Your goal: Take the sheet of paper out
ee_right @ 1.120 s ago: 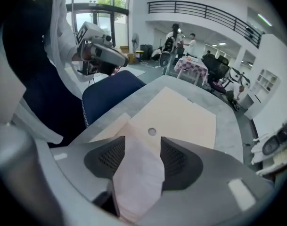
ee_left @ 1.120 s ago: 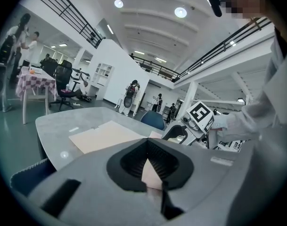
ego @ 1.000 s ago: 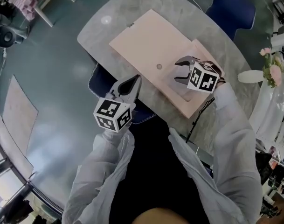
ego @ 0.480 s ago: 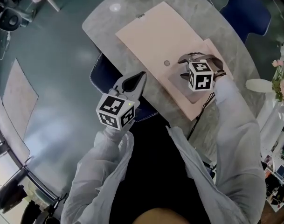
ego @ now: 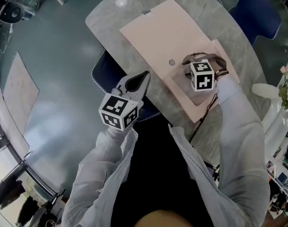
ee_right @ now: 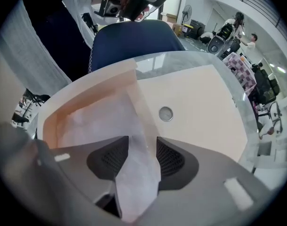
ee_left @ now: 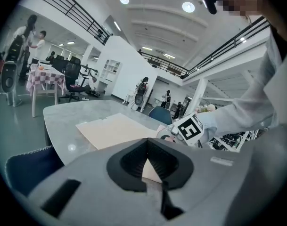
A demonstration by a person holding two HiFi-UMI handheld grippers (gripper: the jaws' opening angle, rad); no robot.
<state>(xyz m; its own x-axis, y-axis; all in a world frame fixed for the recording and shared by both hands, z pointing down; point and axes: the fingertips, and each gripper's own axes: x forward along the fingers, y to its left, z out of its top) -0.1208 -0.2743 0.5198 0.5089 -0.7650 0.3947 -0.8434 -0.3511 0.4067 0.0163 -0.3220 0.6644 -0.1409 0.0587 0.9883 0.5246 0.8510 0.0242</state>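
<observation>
A large pale pink envelope (ego: 167, 32) lies on the round marble table (ego: 110, 18) with its flap (ego: 219, 56) folded open and a round clasp (ee_right: 165, 113) on its face. A white sheet of paper (ee_right: 110, 121) shows in the mouth. My right gripper (ego: 188, 70) points straight down at that mouth. Its jaws have just been closing, and a raised edge of the sheet stands between them (ee_right: 142, 157), with a gap still at the pads. My left gripper (ego: 143, 78) hovers shut over the table's near edge, apart from the envelope (ee_left: 115, 128).
A blue chair (ego: 106, 77) is tucked under the table's near edge, and another (ego: 257, 18) stands at the far side. A white vase with pink flowers (ego: 264, 90) stands at the table's right. A thin black cable (ego: 203, 115) runs off the near right edge.
My right gripper has sunk onto the envelope's mouth, rolled about its axis, and its jaws have narrowed around the sheet. The left gripper has hardly moved.
</observation>
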